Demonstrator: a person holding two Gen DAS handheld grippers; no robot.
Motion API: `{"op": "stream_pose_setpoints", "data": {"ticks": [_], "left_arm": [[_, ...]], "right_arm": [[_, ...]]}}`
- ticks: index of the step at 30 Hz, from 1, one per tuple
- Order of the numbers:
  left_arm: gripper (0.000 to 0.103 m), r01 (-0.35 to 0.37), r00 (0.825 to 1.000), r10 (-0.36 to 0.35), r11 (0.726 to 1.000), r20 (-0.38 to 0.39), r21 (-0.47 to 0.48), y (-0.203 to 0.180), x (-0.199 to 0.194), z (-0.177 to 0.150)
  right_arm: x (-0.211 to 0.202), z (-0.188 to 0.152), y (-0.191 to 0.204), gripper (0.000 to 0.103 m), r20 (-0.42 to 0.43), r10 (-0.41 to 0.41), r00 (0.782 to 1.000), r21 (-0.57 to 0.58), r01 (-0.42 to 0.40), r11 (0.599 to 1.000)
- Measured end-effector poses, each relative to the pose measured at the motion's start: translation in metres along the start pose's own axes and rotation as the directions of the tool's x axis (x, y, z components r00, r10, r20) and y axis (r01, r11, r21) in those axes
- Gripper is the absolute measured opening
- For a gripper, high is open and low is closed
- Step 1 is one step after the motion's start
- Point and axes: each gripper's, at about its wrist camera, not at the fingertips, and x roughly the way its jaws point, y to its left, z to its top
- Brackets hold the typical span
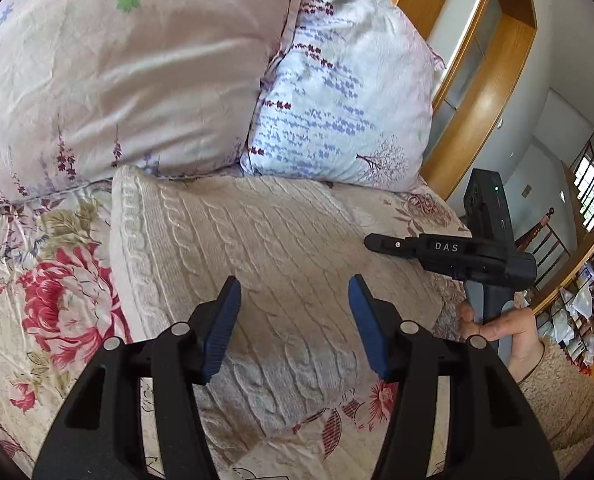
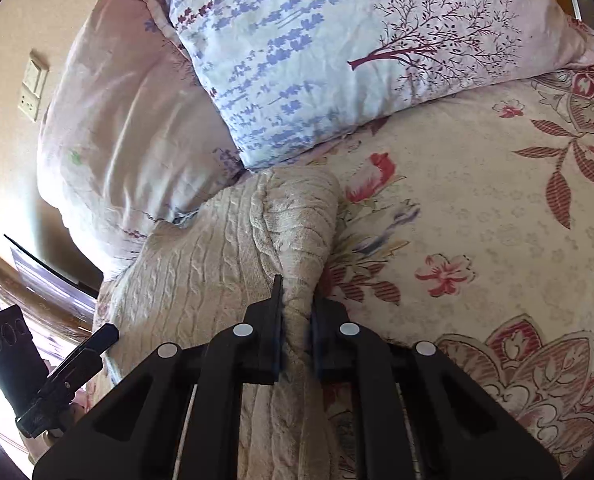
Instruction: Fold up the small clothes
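Lying across a floral bedspread (image 1: 49, 300), a cream cable-knit sweater (image 1: 265, 248) is shown just below two pillows: a pinkish one (image 1: 129, 80) and a pale one printed with lavender sprigs and a tree (image 1: 345, 112). The left tongs (image 1: 295, 292) are held wide apart above the middle of the knit, their blue ribbed pads (image 1: 223, 328) touching nothing that can be made out. The right tongs (image 2: 297, 316) are closed narrowly on a bunched fold of the sweater (image 2: 225, 248), the fabric being pinched between the two black fingers (image 2: 271, 320) and drawn up into a ridge along the garment's right edge, beside the bedspread (image 2: 477, 200). In the left wrist view the right tongs (image 1: 381, 245) are seen from the side at the sweater's far edge, gripped by a hand (image 1: 505, 328) in a beige sleeve. A wooden headboard frame (image 1: 489, 92) is visible behind the pillows. In the right wrist view a wall socket plate (image 2: 33, 84) is seen at upper left.
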Motion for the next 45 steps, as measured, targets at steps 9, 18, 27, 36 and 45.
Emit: {"op": "stream_pose_setpoints", "data": {"ticks": [9, 18, 27, 36, 45], "left_arm": [[0.055, -0.096, 0.995, 0.096, 0.995, -0.009, 0.039, -0.011, 0.009, -0.012], [0.056, -0.264, 0.965, 0.263, 0.965, 0.017, 0.006, 0.01, -0.033, -0.034], [0.06, -0.283, 0.954, 0.278, 0.958, -0.111, -0.034, 0.03, -0.017, -0.055], [0.076, -0.301, 0.953, 0.297, 0.951, -0.054, -0.07, 0.01, -0.039, -0.076], [0.097, -0.369, 0.928, 0.365, 0.926, -0.07, -0.074, 0.001, -0.037, -0.085]], "right_arm": [[-0.019, -0.009, 0.021, 0.045, 0.049, -0.104, 0.993, -0.085, 0.108, 0.99], [-0.046, -0.057, 0.069, 0.047, 0.063, -0.087, 0.994, -0.357, 0.104, 0.928], [-0.026, -0.074, 0.074, 0.059, 0.041, -0.252, 0.967, -0.403, 0.247, 0.881], [-0.025, -0.09, 0.077, 0.079, 0.088, -0.329, 0.94, -0.426, 0.334, 0.841], [-0.052, -0.1, 0.075, 0.094, 0.106, -0.275, 0.956, -0.351, 0.294, 0.889]]}}
